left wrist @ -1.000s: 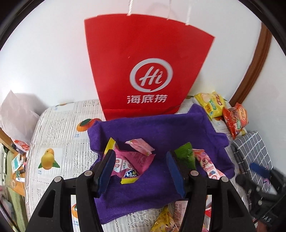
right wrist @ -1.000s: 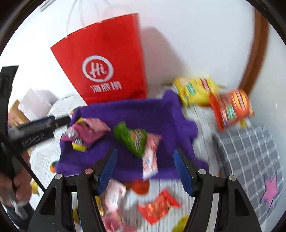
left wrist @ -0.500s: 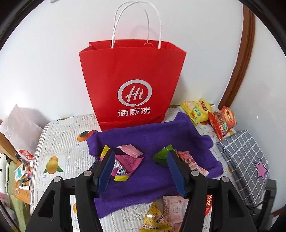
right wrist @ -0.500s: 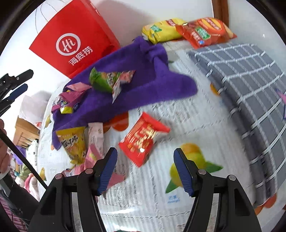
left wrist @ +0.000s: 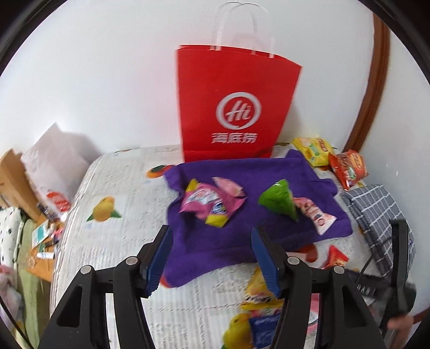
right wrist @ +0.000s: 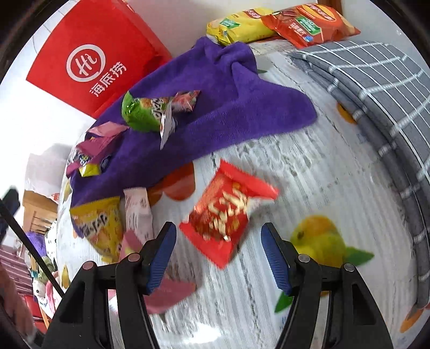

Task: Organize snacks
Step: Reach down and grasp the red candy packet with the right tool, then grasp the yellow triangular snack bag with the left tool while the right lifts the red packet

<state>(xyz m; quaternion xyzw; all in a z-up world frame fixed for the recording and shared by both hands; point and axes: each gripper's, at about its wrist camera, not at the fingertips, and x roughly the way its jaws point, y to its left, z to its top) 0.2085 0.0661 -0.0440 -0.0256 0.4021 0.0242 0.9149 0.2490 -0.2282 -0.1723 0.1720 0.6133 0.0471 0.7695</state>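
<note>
A purple towel [left wrist: 242, 214] lies on the fruit-print table cover in front of a red paper bag [left wrist: 233, 107]. On it lie a pink snack pack [left wrist: 209, 201], a green pack [left wrist: 279, 201] and a pink-white pack [left wrist: 314, 214]. My left gripper [left wrist: 212, 257] is open and empty above the towel's near edge. My right gripper [right wrist: 217, 255] is open and empty, just short of a red snack pack [right wrist: 225, 212] on the table cover. The towel [right wrist: 215, 94] and bag [right wrist: 94, 59] show behind it.
A yellow pack [right wrist: 99, 225] and pale pink packs [right wrist: 138, 209] lie left of the red pack. Yellow [right wrist: 242, 26] and orange [right wrist: 309, 24] chip bags sit at the back by the wall. A grey checked cushion [right wrist: 376, 94] is on the right.
My left gripper has pulled back and swung left, away from the towel. My right gripper has dropped and moved closer to the red snack pack. Both stay open.
</note>
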